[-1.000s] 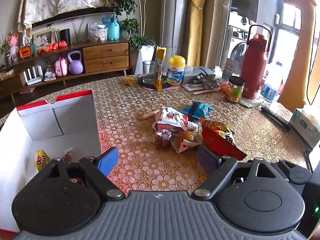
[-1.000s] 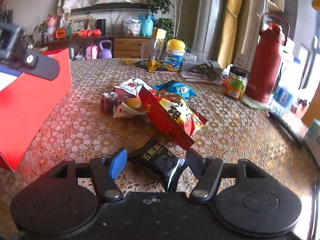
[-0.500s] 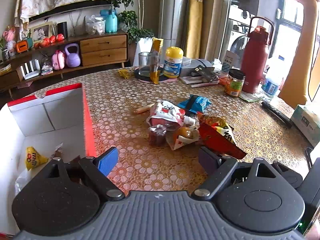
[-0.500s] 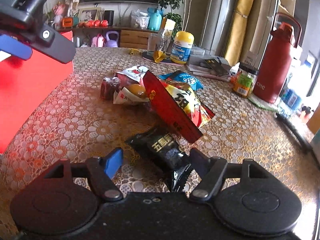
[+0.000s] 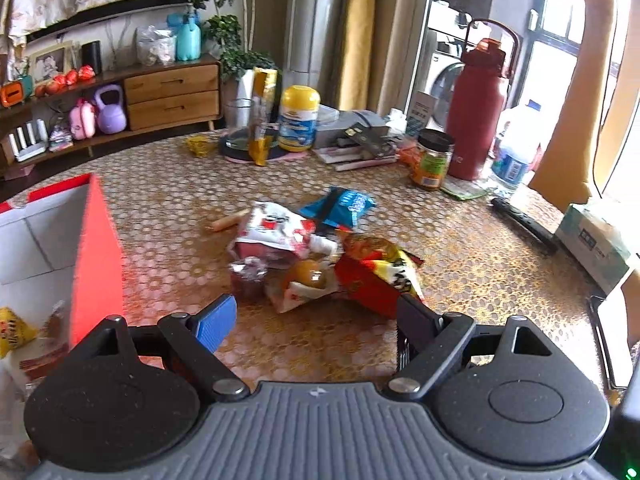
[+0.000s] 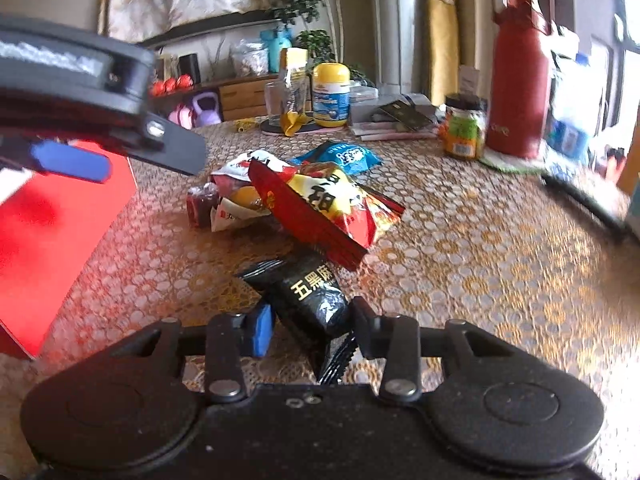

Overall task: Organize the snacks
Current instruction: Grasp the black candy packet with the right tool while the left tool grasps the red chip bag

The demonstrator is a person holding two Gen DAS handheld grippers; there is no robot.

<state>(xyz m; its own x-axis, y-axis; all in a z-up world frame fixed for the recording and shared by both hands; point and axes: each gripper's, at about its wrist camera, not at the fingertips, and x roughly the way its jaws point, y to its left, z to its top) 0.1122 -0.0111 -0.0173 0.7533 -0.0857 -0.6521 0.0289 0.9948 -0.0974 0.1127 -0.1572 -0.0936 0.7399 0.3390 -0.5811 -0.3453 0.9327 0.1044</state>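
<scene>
our right gripper [image 6: 310,326] closed on black snack packet [image 6: 312,294], our left gripper [image 5: 316,316] wide open, empty, above tabletop [image 5: 480,256], red box [image 5: 96,248] beside it

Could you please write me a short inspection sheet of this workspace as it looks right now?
Surface: patterned gold tablecloth.
Job's things: snack pile mid-table; black packet nearer; red box already holds snacks.
Clutter: red flask, jar, yellow-lidded tub, tissue box.
Grippers: left gripper open, empty; right gripper closing around the black packet.
Cables: nothing seen.
Surroundings: wooden sideboard, curtains, plant.
</scene>
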